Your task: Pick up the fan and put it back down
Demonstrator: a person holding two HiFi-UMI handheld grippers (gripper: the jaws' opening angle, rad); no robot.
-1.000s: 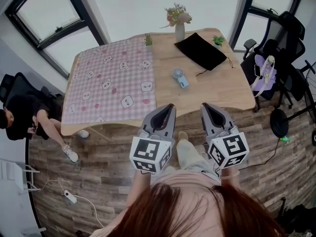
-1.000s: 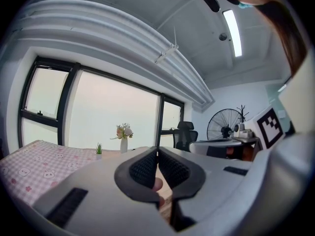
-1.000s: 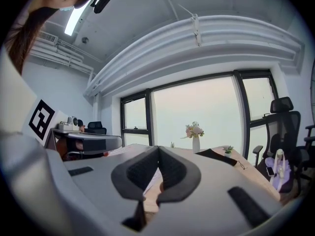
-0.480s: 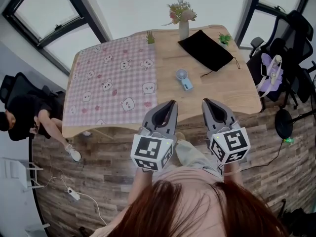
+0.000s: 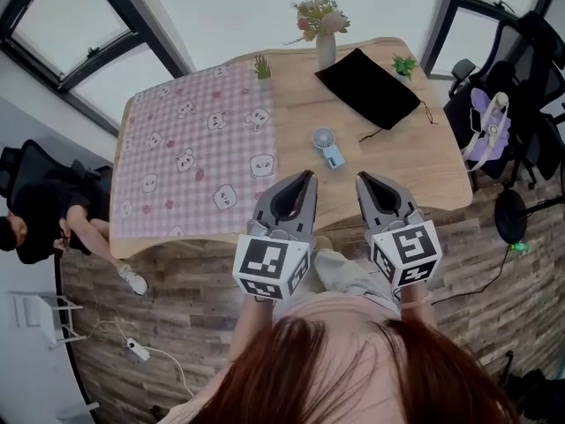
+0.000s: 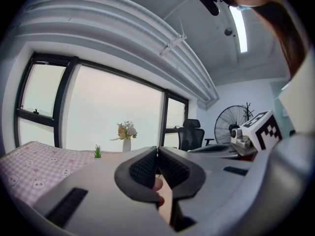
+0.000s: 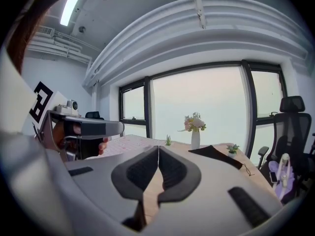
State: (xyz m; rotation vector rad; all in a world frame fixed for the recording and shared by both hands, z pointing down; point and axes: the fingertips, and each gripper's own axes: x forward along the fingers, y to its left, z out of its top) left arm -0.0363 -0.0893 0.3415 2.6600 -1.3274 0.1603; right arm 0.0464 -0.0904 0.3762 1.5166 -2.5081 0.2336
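Observation:
A small light-blue hand fan lies flat on the bare wood of the table, just right of the pink checked cloth. My left gripper and right gripper hang side by side over the table's near edge, both short of the fan and apart from it. In the left gripper view the left gripper has its jaws pressed together with nothing held. The right gripper in its own view is likewise shut and empty. The fan is hidden behind the jaws in both gripper views.
A pink bear-print cloth covers the table's left half. At the far edge stand a flower vase, two tiny plants and a black pouch. Office chairs stand to the right; a seated person is at left.
Both grippers have moved forward toward the table, from over the floor to its near edge, closer to the fan. Both stayed shut.

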